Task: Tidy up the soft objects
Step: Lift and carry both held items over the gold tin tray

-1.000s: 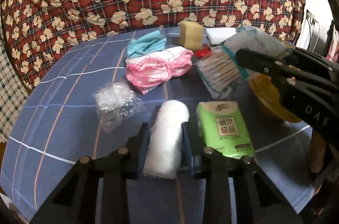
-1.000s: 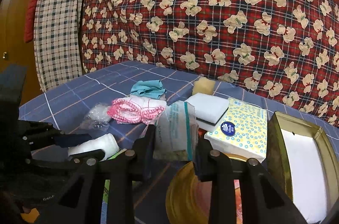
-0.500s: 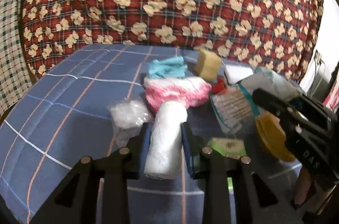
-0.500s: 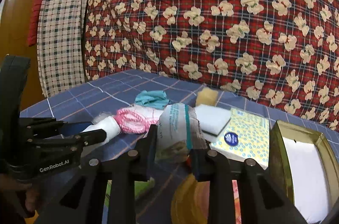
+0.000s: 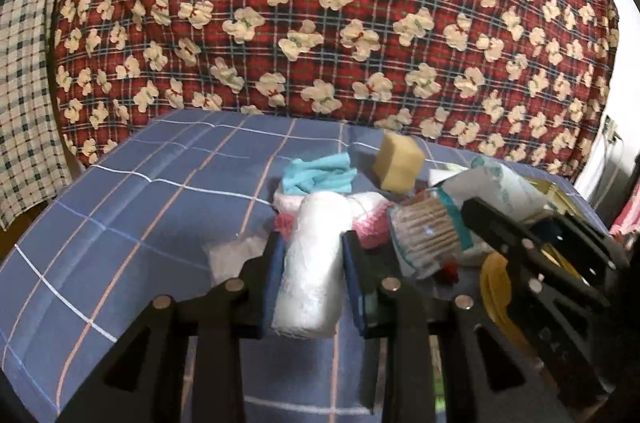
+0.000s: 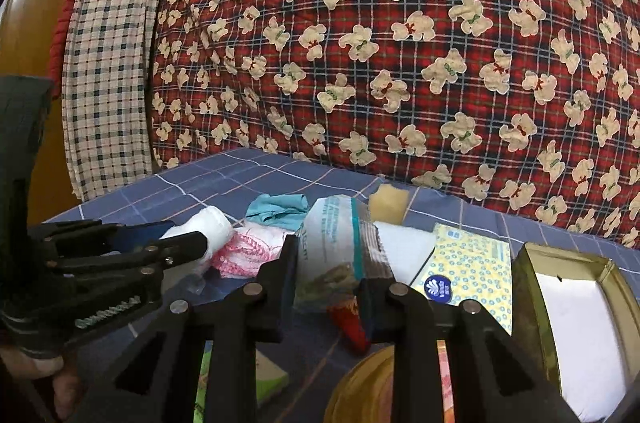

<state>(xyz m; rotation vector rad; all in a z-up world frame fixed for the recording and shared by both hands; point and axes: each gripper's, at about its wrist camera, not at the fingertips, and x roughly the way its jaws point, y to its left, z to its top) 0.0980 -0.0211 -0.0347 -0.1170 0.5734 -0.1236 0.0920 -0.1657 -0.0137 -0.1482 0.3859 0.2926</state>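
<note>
The left hand-held gripper point(image 5: 312, 263) pinches a white rolled towel point(image 5: 310, 263) between its two fingers, the roll lifted above the blue checked table point(image 5: 140, 215). The right hand-held gripper point(image 6: 326, 275) pinches a plastic bag of cotton swabs point(image 6: 336, 247), its fingers pressed against the bag's sides. The left wrist view shows the swab ends packed in the bag point(image 5: 424, 227), which the right wrist view hides behind the printed side of the pack. Toward the far edge of the table lie a teal cloth point(image 5: 320, 177), a pink-and-white cloth point(image 5: 372, 219) and a yellow sponge point(image 5: 398, 163); a crumpled clear plastic bag point(image 5: 236, 255) lies just left of the left gripper's fingers. Only the right wrist view shows the yellow patterned tissue pack point(image 6: 468, 267), a white sponge point(image 6: 404, 255) just beside it, the open gold tin point(image 6: 532, 303) at the right edge of the table, a red object point(image 6: 350, 323) under the swab bag, and a green tissue pack point(image 6: 272, 379) at the near edge. A red teddy-bear quilt point(image 6: 400, 43) rises behind the table.
</note>
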